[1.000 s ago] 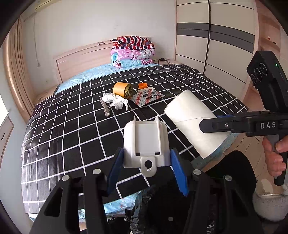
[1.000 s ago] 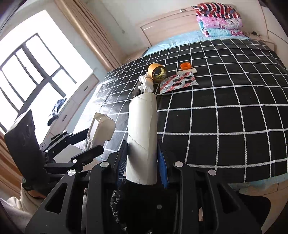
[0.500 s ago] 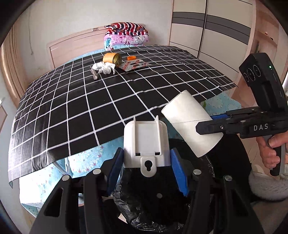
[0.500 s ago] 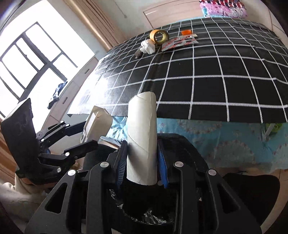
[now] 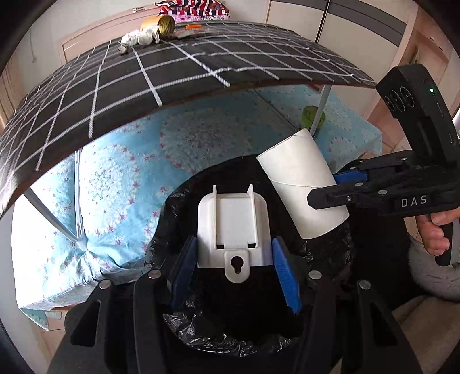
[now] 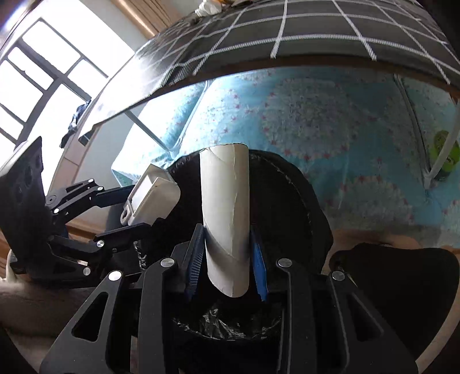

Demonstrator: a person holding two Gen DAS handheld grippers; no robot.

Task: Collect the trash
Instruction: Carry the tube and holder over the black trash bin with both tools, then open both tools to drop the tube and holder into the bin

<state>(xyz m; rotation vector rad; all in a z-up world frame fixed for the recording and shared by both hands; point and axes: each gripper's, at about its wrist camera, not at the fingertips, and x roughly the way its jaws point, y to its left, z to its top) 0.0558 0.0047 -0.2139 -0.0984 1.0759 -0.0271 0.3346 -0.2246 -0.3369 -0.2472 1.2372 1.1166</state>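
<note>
Now over the black-lined trash bin (image 5: 325, 253): left claw (image 5: 234, 267) clamped on white plastic holder (image 5: 233, 227), pads pressed to both its sides; right claw (image 6: 227, 259) narrowed onto cardboard tube (image 6: 225, 218), though contact hard to confirm. Both items poised above bin mouth.

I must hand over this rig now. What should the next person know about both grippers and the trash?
Left gripper: shut on the white plastic holder, above the black-lined bin.
Right gripper: shut on the cardboard tube, also above the bin.
Done: both pieces carried to the bin; neither released yet.
Left: open both jaws to drop them, then fetch the crumpled tissue and tape roll lying on the checked bed cover.
</note>
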